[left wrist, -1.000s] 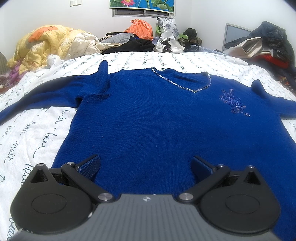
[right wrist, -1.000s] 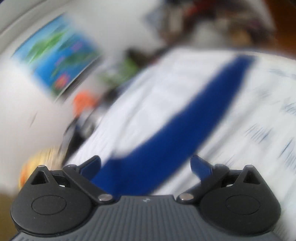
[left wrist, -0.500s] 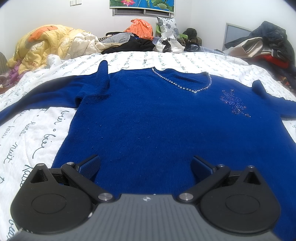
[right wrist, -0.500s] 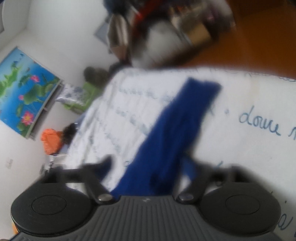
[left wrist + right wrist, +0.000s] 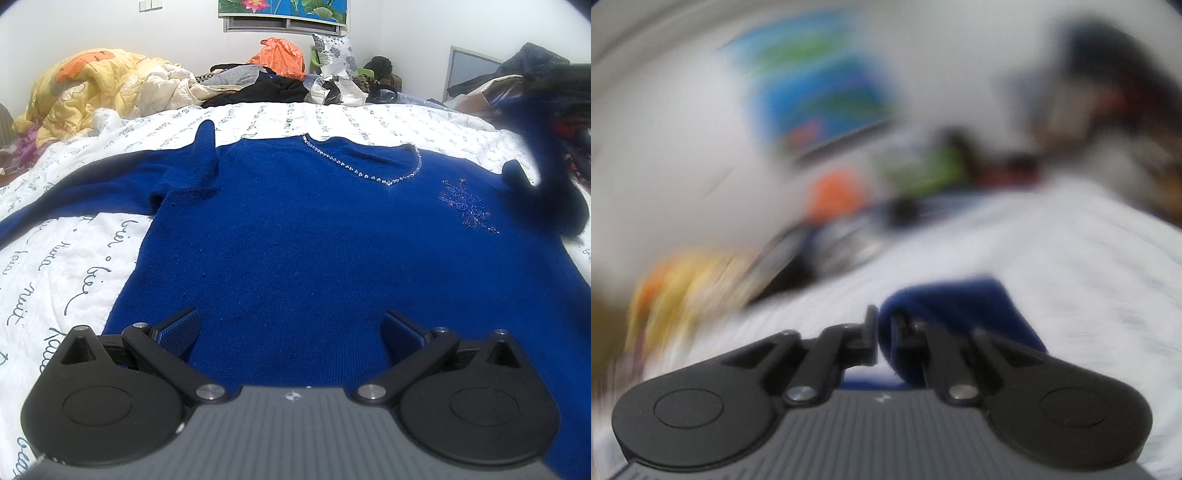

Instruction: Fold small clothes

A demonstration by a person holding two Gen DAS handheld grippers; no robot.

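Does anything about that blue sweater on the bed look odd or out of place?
Yes. The blue sweater lies flat, but its sleeve at the picture's right rises off the bed, pinched in the right claw.

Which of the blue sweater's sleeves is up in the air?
The sleeve beside the sparkly pattern, at the left wrist view's right edge, is raised. The other sleeve lies flat on the white bedspread.
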